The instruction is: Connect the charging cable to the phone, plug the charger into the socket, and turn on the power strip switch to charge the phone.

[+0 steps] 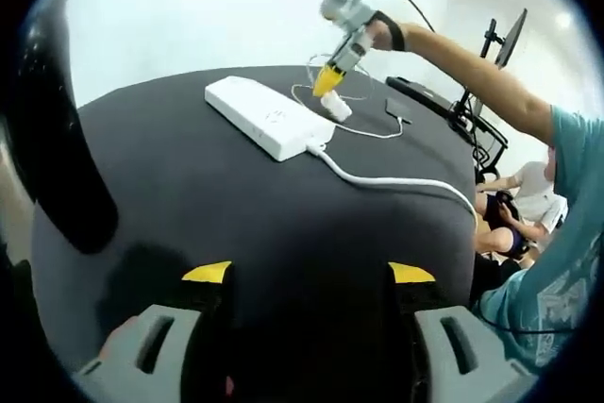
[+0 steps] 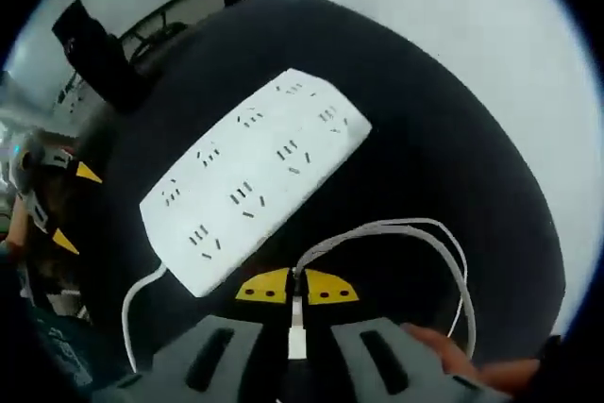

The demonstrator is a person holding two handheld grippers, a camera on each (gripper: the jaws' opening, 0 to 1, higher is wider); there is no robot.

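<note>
In the left gripper view, the white power strip [image 1: 269,117] lies on the round black table [image 1: 189,186], far ahead of my open, empty left gripper [image 1: 309,274]. My right gripper [image 1: 329,79] hangs beyond it, tips down over the white charger [image 1: 338,109]. A dark phone [image 1: 397,108] lies to the right of the charger. In the right gripper view, my right gripper [image 2: 295,287] is shut on the thin white charging cable [image 2: 415,230], which loops out to the right. The power strip [image 2: 255,176] lies just ahead, sockets up. The left gripper [image 2: 71,207] shows at the left edge.
The strip's thick white cord [image 1: 396,179] runs right, off the table's edge. A monitor on a stand [image 1: 500,44] and dark gear [image 1: 425,93] sit at the far right. A seated person [image 1: 514,205] is beside the table. A dark stand [image 2: 94,54] is beyond the table.
</note>
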